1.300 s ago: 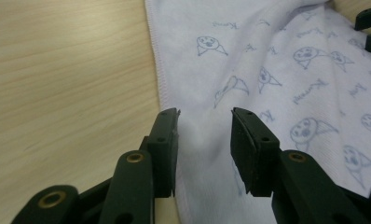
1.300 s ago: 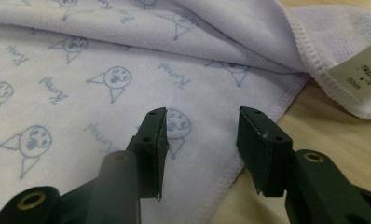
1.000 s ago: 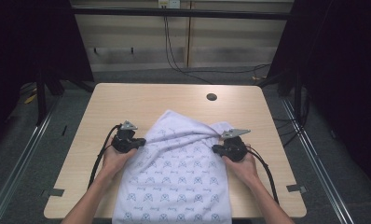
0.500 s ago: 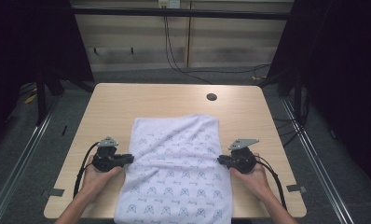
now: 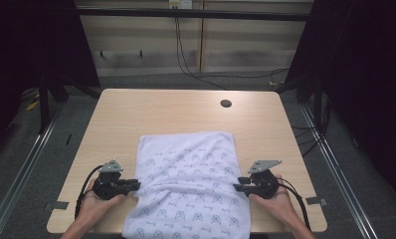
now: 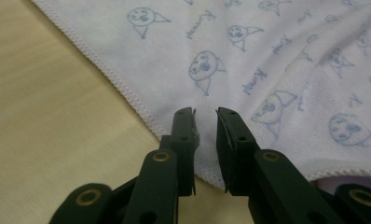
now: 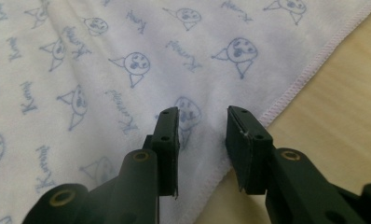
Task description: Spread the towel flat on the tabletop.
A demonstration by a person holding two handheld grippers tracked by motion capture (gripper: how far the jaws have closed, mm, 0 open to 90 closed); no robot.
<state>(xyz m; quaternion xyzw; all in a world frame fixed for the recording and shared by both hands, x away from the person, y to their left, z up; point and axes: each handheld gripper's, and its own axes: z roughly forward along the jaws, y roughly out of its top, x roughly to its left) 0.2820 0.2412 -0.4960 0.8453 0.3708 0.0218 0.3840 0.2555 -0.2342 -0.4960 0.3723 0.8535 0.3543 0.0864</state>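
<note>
A white towel (image 5: 188, 184) with a pale blue print lies folded on the near half of the table (image 5: 151, 112), its near end hanging over the table's front edge. In the high view the left gripper (image 5: 132, 185) sits at the towel's left edge and the right gripper (image 5: 239, 183) at its right edge, each held in a hand resting on the tabletop. A small dark hole (image 5: 226, 103) marks the far right of the table, well apart from the cloth.

From above, the jaws are too small to read. The gripper views settle it. The left gripper (image 6: 205, 116) has its jaws slightly parted, having just been opening; the stitched hem passes below them and no cloth seems to be pinched, though a few threads cling to the left pad. The right gripper (image 7: 202, 115) has its jaws spread wider, also just opened, with the towel lying flat beneath the gap and bare wood at the right. The gripper views also show the print: small cartoon faces and script.
</note>
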